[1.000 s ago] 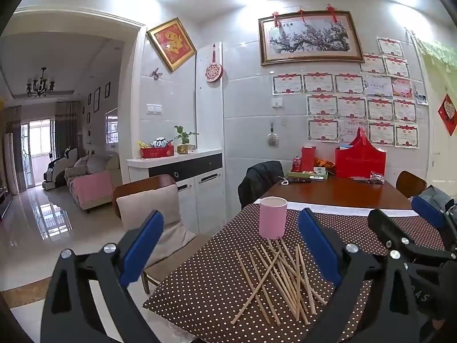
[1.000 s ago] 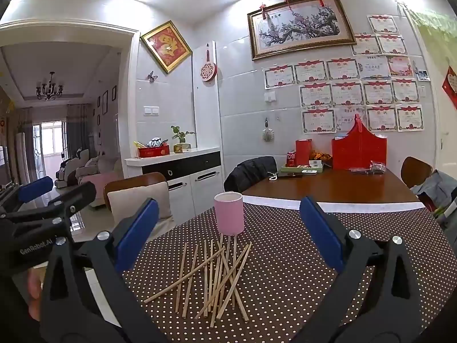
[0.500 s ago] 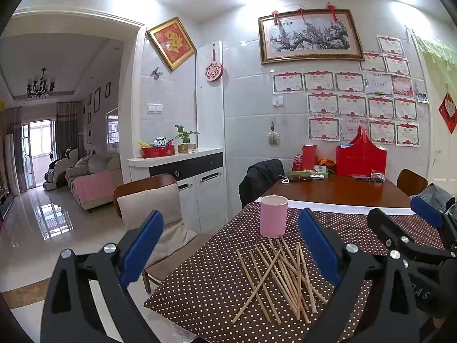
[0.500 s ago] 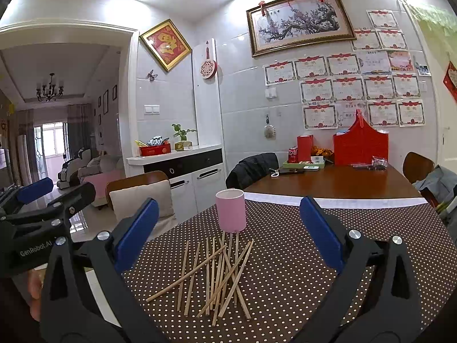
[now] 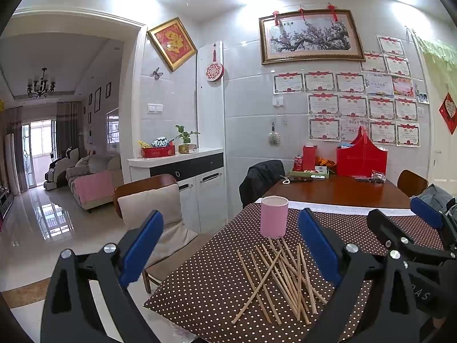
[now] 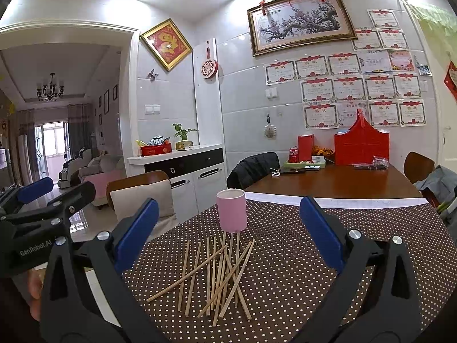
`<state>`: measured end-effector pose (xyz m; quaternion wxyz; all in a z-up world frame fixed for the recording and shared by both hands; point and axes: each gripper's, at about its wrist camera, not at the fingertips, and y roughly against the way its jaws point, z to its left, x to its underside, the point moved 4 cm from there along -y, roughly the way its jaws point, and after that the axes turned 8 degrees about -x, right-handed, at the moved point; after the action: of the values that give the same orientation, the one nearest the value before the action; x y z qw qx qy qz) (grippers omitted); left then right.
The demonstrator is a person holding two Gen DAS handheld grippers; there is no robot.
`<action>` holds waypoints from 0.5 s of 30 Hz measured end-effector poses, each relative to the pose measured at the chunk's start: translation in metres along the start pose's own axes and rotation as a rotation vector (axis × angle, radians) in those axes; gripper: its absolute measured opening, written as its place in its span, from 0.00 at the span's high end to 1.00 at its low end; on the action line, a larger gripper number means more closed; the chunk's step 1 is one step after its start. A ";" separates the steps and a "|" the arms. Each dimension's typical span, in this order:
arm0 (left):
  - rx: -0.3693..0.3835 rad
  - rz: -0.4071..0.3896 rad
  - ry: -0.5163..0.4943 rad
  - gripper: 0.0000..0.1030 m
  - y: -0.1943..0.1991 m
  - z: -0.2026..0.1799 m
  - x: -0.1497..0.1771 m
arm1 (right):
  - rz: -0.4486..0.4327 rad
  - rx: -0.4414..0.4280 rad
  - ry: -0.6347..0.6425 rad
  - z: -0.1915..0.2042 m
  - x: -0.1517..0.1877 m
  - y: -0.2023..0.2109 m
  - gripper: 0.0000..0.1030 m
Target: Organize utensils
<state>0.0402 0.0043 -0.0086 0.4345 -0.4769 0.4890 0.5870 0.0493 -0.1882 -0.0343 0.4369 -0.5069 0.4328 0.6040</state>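
Your 2 grippers, left gripper (image 5: pixel 230 248) and right gripper (image 6: pixel 228 233), hover wide open and empty because the chopsticks (image 6: pixel 217 274) lie loose beside the upright cup (image 6: pixel 231 210).

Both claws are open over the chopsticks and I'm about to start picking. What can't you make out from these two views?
- Inside of the pink cup: both views sit below its rim, so its contents are hidden.
- Chopsticks: they cross in a heap; exact count unclear, and in the left wrist view the left claw finger covers the pile's right edge.
- Right claw: its own fingers hide the near table edge.
- Wall certificates: print too small.
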 end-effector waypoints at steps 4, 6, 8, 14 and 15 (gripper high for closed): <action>0.000 0.000 0.000 0.09 0.000 0.000 0.000 | 0.000 0.000 0.000 0.000 0.001 0.000 0.06; 0.001 0.000 0.000 0.09 0.000 0.000 0.000 | 0.001 -0.002 -0.001 0.000 0.000 -0.001 0.06; 0.000 0.000 0.001 0.09 0.000 0.000 -0.001 | 0.002 -0.002 0.000 0.001 0.000 -0.002 0.06; -0.001 0.001 0.003 0.09 -0.001 0.003 -0.001 | 0.003 -0.002 0.000 0.002 0.000 -0.002 0.06; 0.000 0.001 0.002 0.09 -0.001 0.003 -0.001 | 0.004 -0.003 0.001 0.003 0.000 -0.003 0.06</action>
<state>0.0410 0.0070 -0.0074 0.4337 -0.4771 0.4897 0.5869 0.0517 -0.1850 -0.0343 0.4347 -0.5069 0.4331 0.6054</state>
